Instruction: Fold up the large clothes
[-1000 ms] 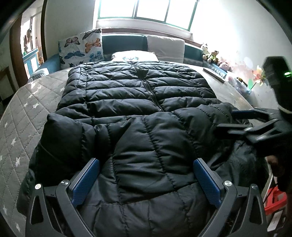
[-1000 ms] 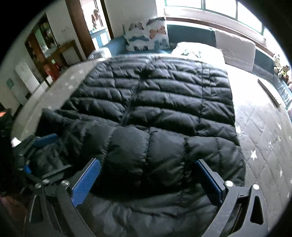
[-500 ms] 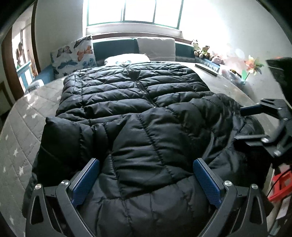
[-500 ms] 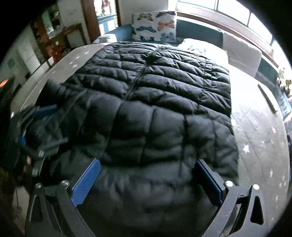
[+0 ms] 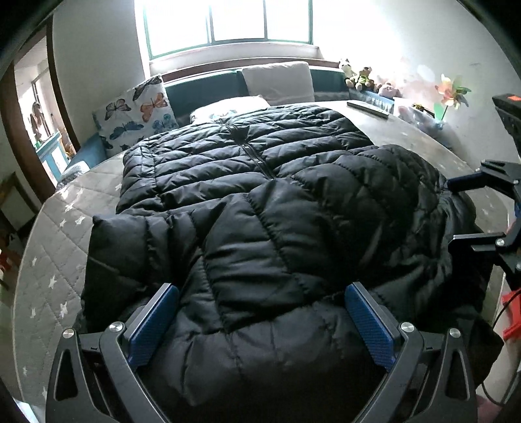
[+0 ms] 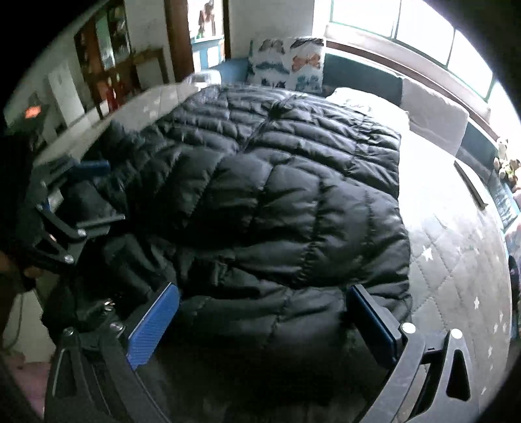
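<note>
A large black quilted puffer jacket [image 5: 260,201] lies on the bed, zipper up, its near part folded back over itself in a thick bulge. It also fills the right wrist view [image 6: 286,195]. My left gripper [image 5: 260,319] is open, blue pads wide apart over the jacket's near edge. My right gripper [image 6: 263,322] is open too, above the near right part of the jacket. The right gripper shows at the right edge of the left wrist view [image 5: 469,211], and the left gripper at the left of the right wrist view [image 6: 81,198].
The bed has a grey quilted star cover [image 5: 52,247]. A butterfly pillow [image 5: 136,110], a white pillow [image 5: 276,81] and soft toys [image 5: 361,76] line the headboard under the window. A flat dark object [image 5: 368,109] lies at the far right. A doorway [image 6: 208,29] is left.
Both grippers have pulled back and risen a little from the jacket. The right gripper has drawn away toward the bed's right edge. The folded bulge of jacket stays in place.
</note>
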